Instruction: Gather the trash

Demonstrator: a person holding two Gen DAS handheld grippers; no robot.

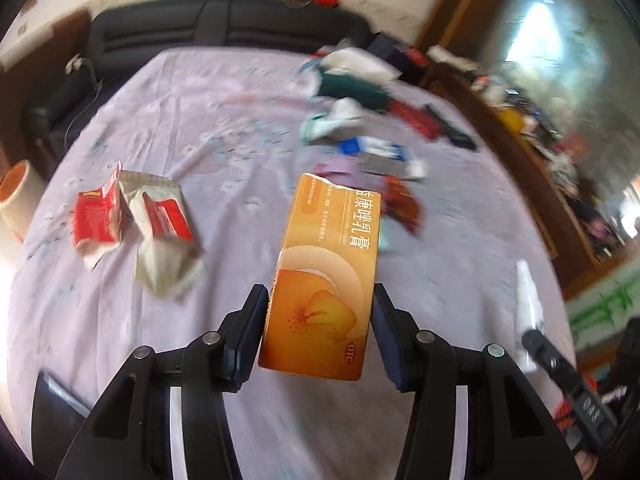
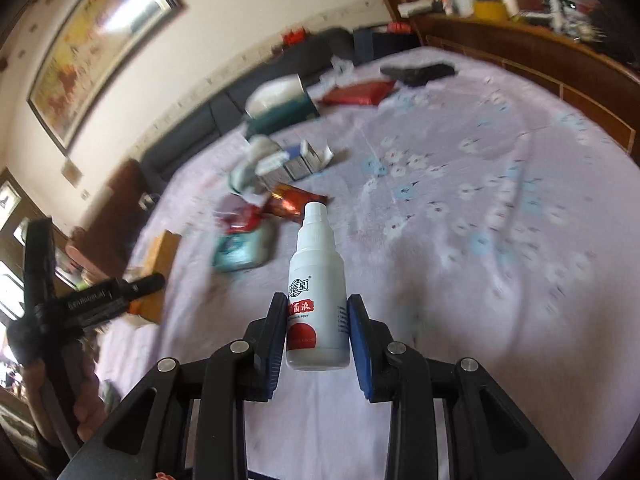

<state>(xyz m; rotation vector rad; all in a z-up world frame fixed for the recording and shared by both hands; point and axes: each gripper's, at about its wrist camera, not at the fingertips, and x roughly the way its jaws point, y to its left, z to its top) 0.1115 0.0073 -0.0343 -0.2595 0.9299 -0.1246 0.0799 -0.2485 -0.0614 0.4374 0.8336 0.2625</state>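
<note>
The left gripper (image 1: pixel 320 328) is clenched on an orange medicine carton (image 1: pixel 326 276), its pads pressing the two long side faces near the carton's near end; the carton's long axis runs from 6 toward 12 o'clock in the left wrist view, leaning slightly right, with its torn-open end pointing away from the camera over the lilac bedsheet (image 1: pixel 224 128). The right gripper (image 2: pixel 314 332) is clamped around the lower body of a white spray bottle (image 2: pixel 318 292), whose long axis likewise runs toward 12 o'clock in the right wrist view, base nearest the lens and capped nozzle pointing away. Only the left view shows the torn red-and-white packet (image 1: pixel 132 224) lying at 9 o'clock on the sheet and the paper cup (image 1: pixel 16 196) at the far left edge; it also catches the bottle (image 1: pixel 528 304) and the right gripper at 4 o'clock. Only the right view shows the framed picture (image 2: pixel 96 44) on the wall at 10 o'clock and the teal pouch (image 2: pixel 244 250) on the sheet; there the carton (image 2: pixel 158 268) appears at 9 o'clock behind the left gripper. Both views share the blurred heap of boxes and wrappers (image 2: pixel 288 160) farther up the bed.
</note>
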